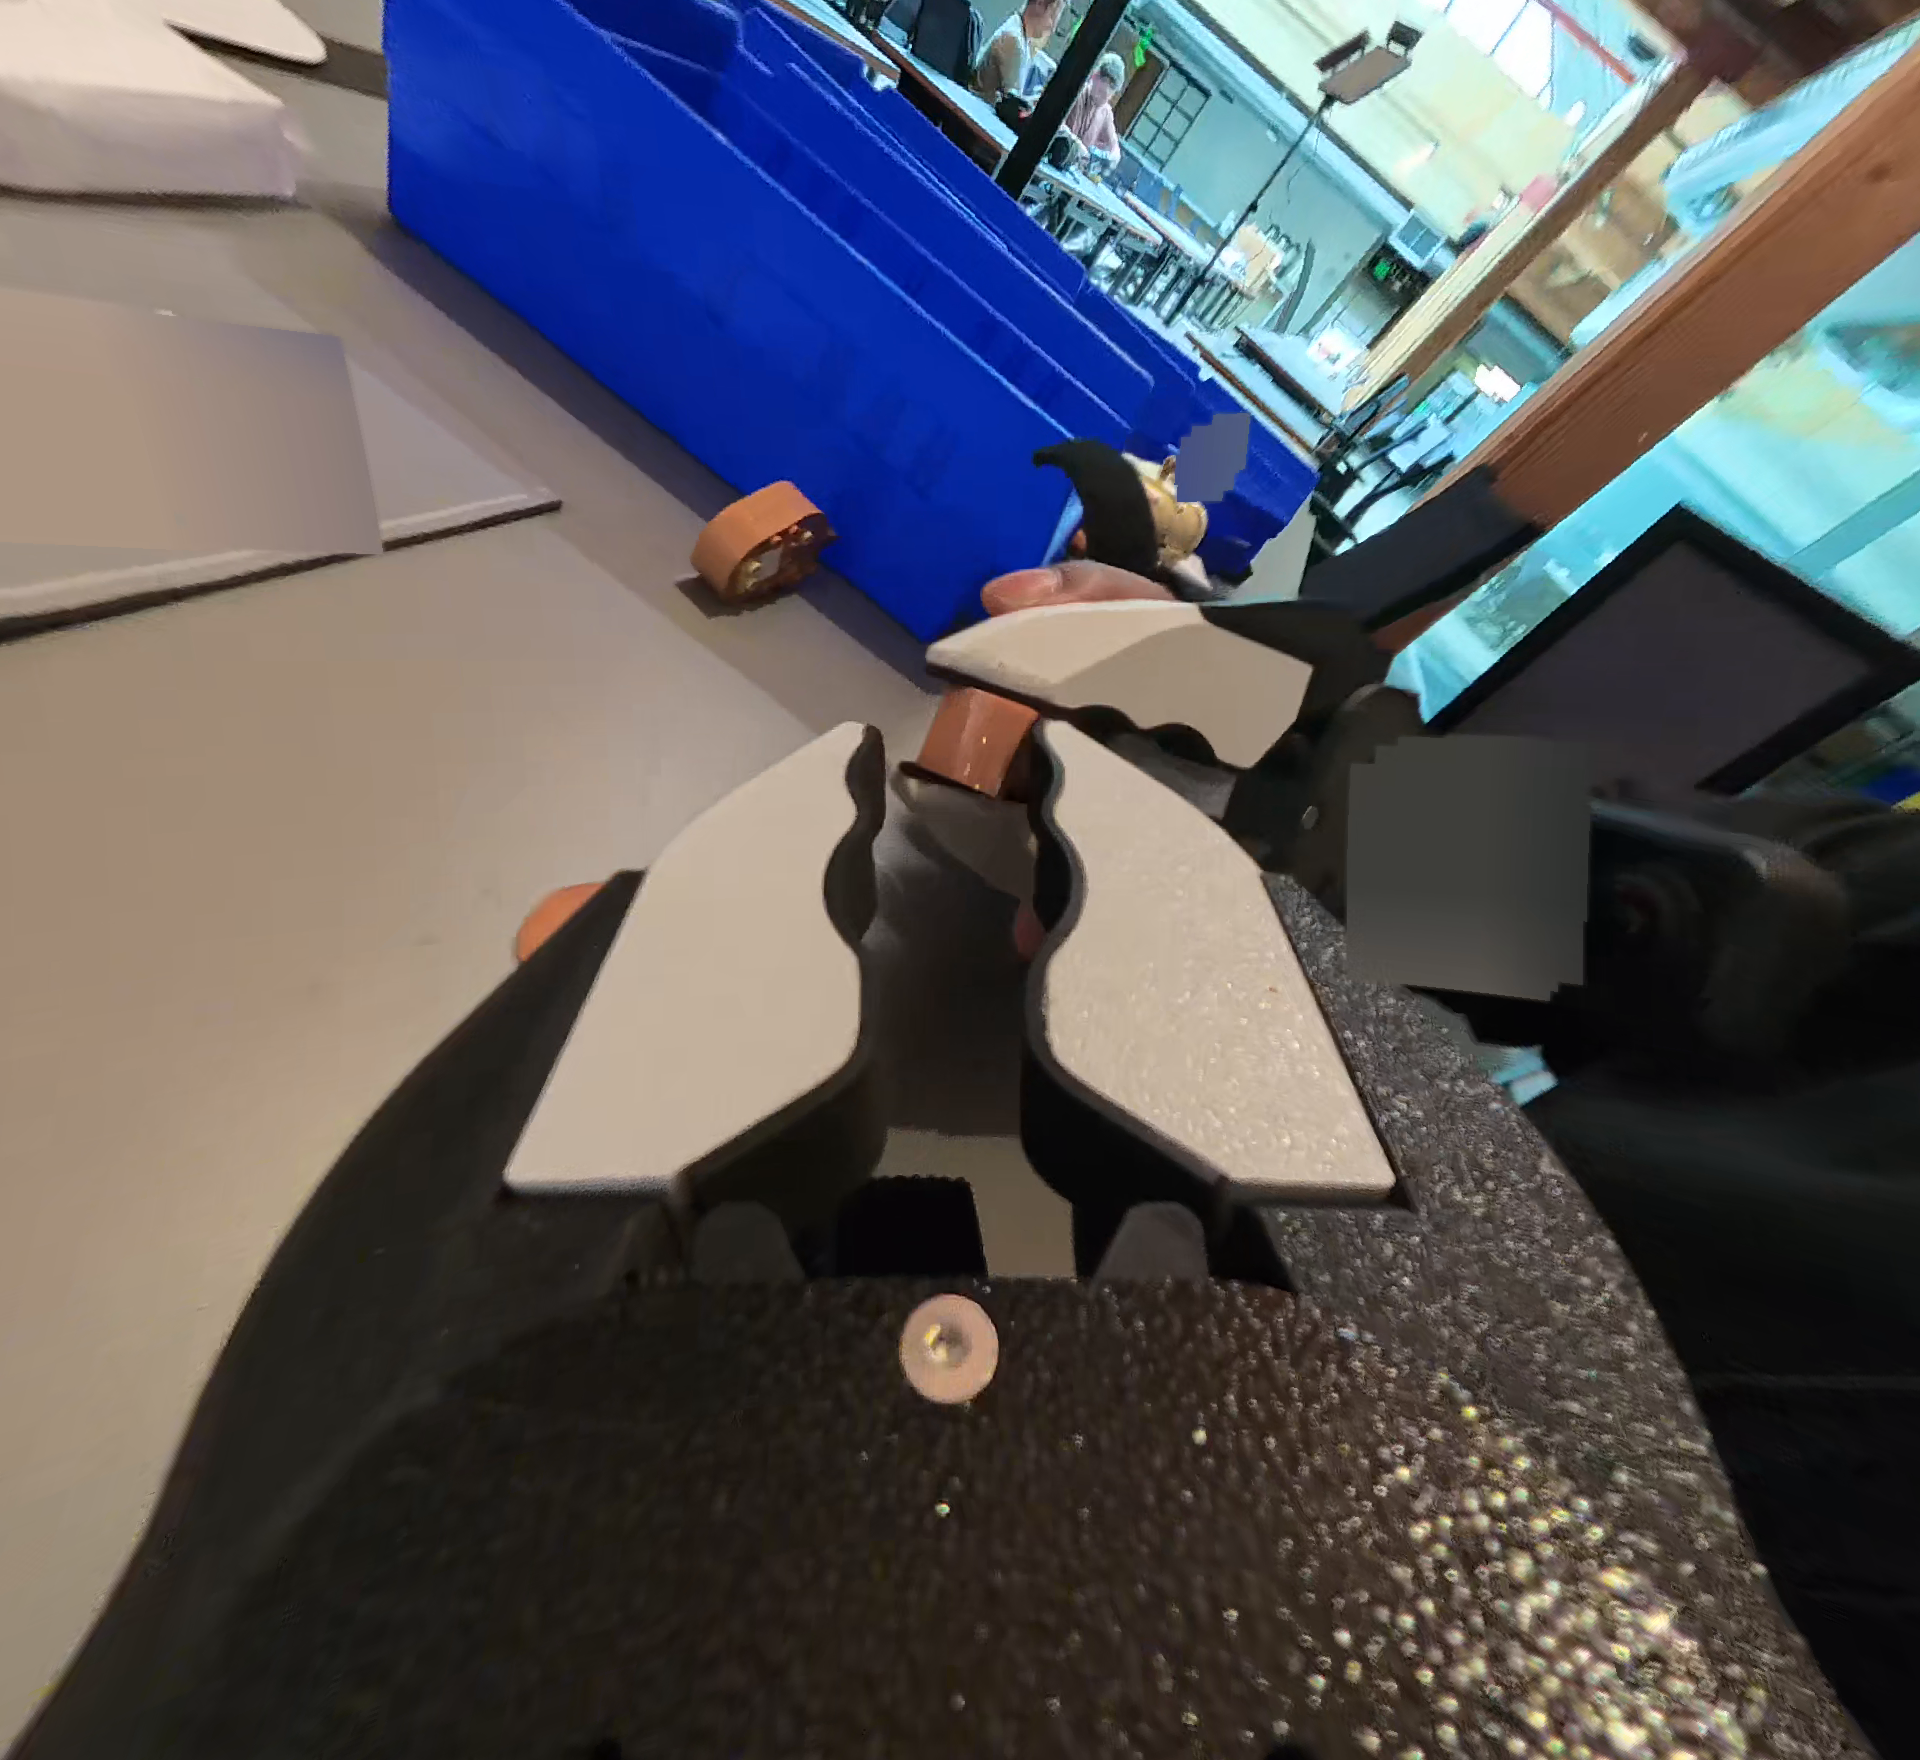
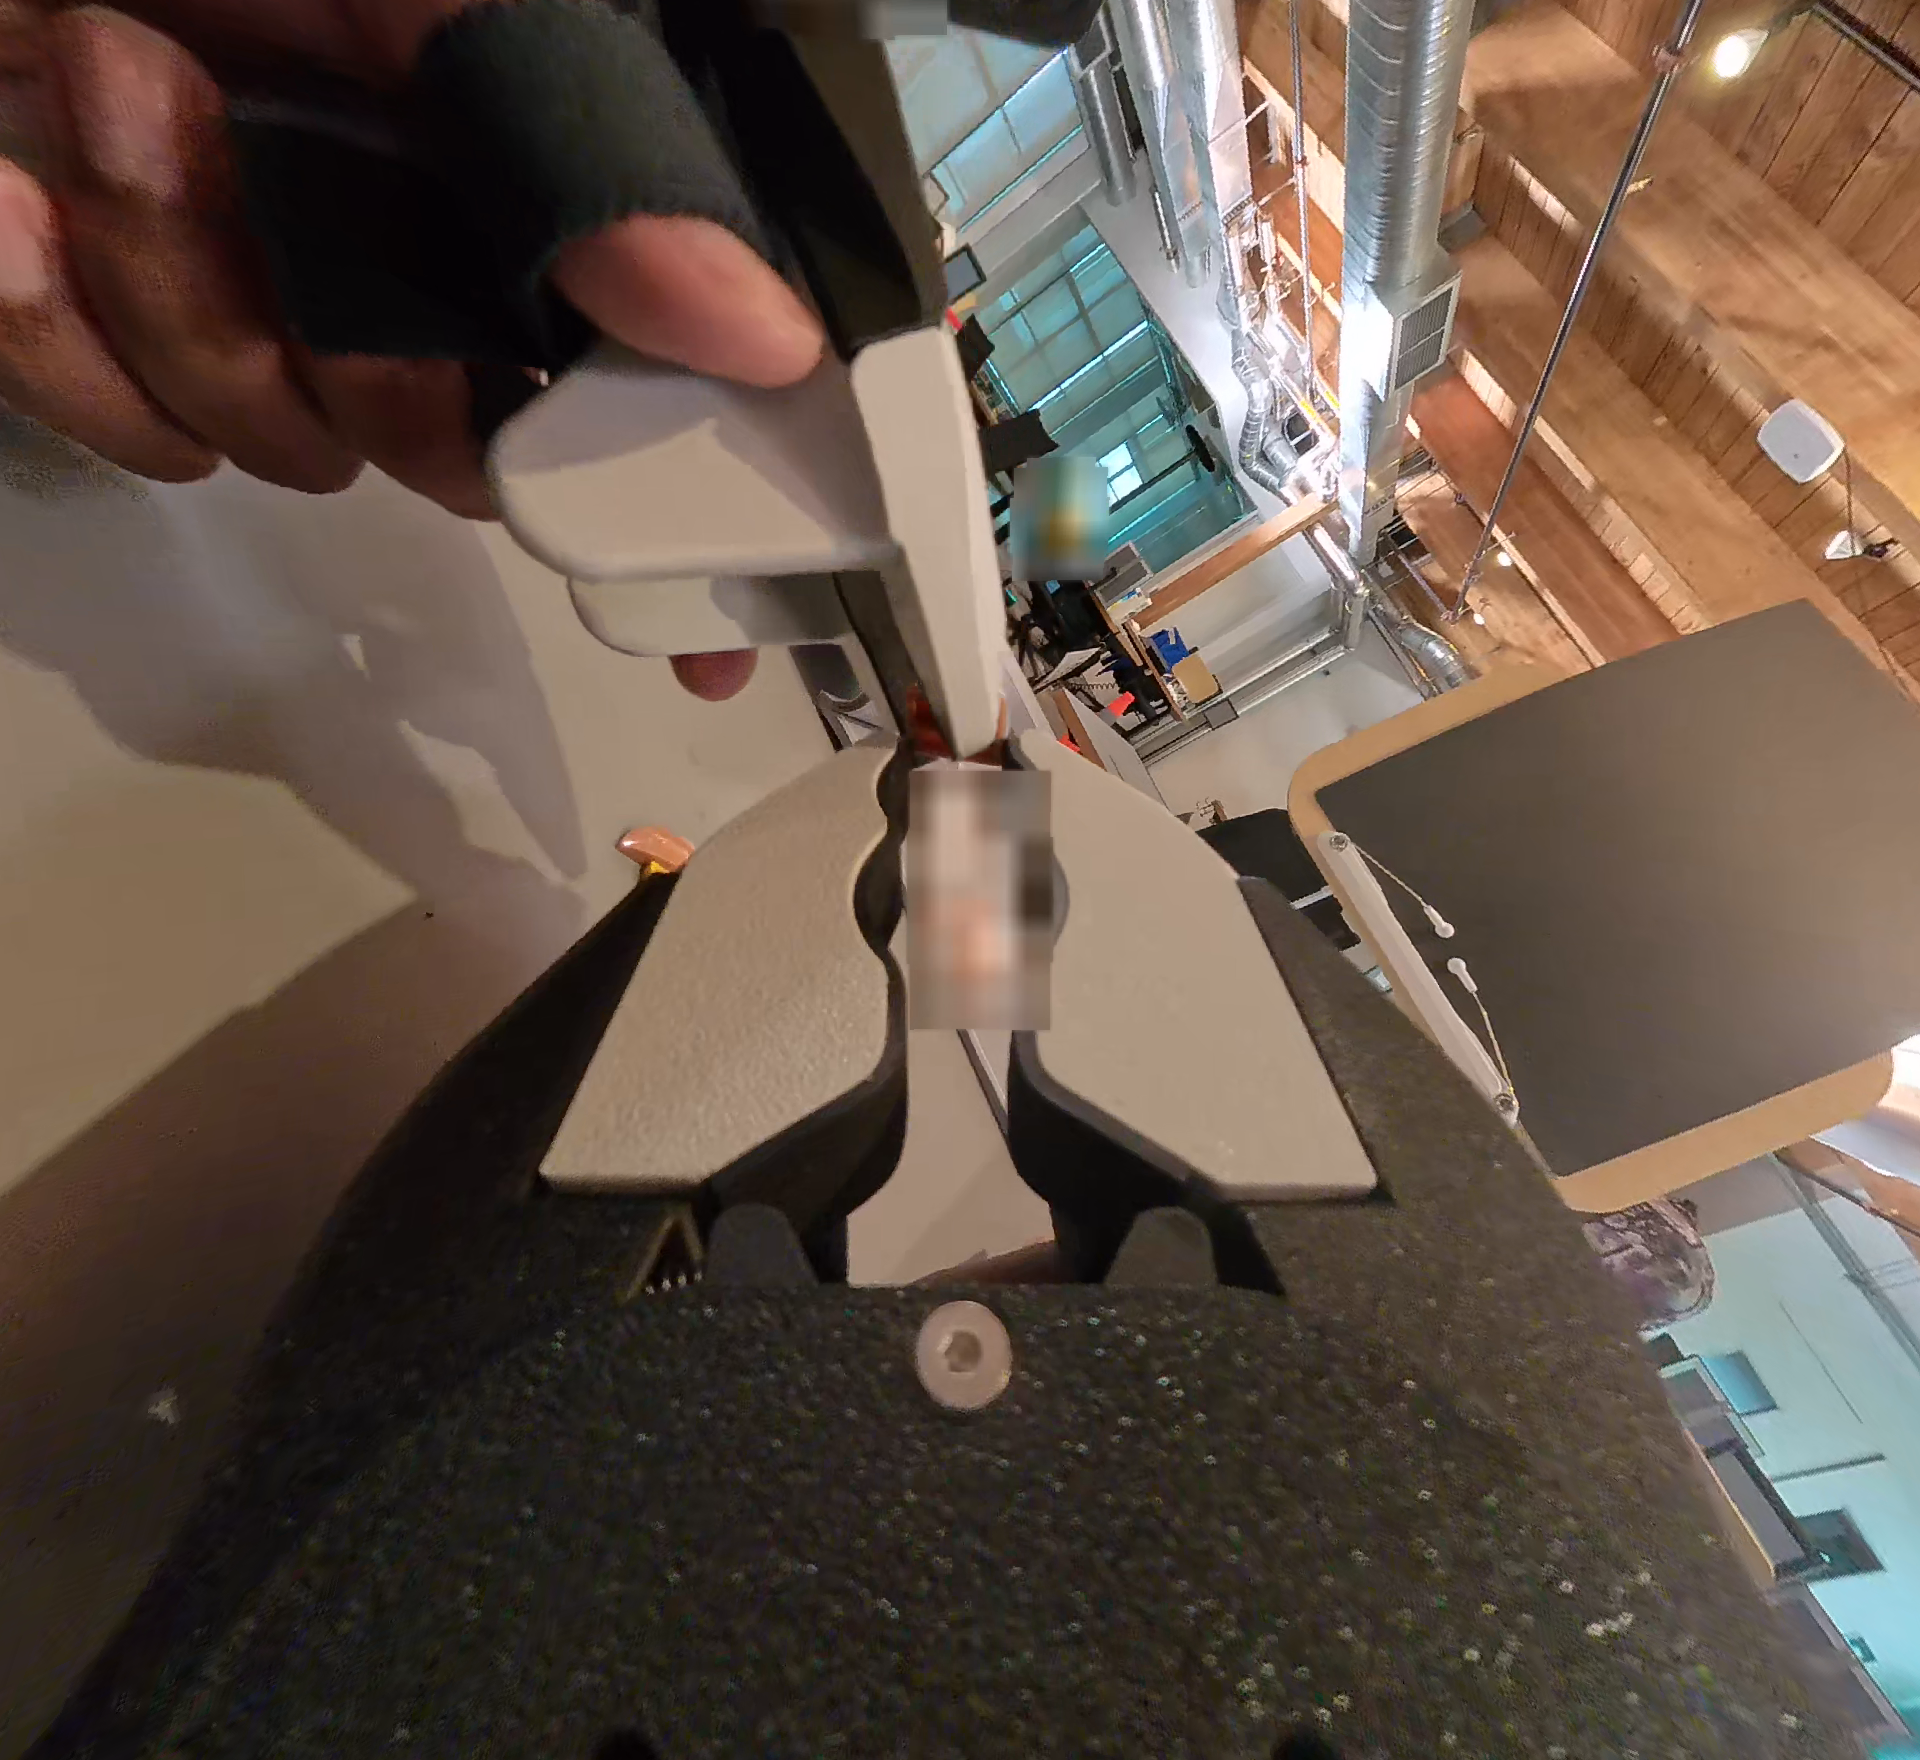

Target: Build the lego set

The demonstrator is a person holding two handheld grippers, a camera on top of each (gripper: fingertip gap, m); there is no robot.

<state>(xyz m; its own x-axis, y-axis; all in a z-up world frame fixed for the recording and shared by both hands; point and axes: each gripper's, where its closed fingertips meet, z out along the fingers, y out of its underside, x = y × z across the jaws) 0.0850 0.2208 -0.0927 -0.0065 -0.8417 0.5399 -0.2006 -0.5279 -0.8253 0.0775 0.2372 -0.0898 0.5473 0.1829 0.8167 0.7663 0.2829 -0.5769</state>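
In the left wrist view my left gripper (image 1: 956, 754) is open, with its tips on either side of a small brown block (image 1: 971, 739). A gap shows between its left pad and the block. My right gripper reaches in from the right; its upper finger (image 1: 1122, 661) lies over the block's top and its lower finger is hidden. In the right wrist view my right gripper (image 2: 961, 754) is shut on the brown block (image 2: 923, 723), of which only a sliver shows at the tips. The left gripper's fingers (image 2: 935, 547) point down onto it, held by a hand (image 2: 156, 256).
A blue bin (image 1: 675, 256) stands on the grey table (image 1: 260, 775), with a brown oval part (image 1: 764, 541) at its foot. Another brown part (image 1: 556, 915) lies left of my left gripper. Grey sheets (image 1: 177, 443) lie at left. A dark screen (image 1: 1683, 661) stands at right. Both grippers' tips are close together, under 4 cm apart.
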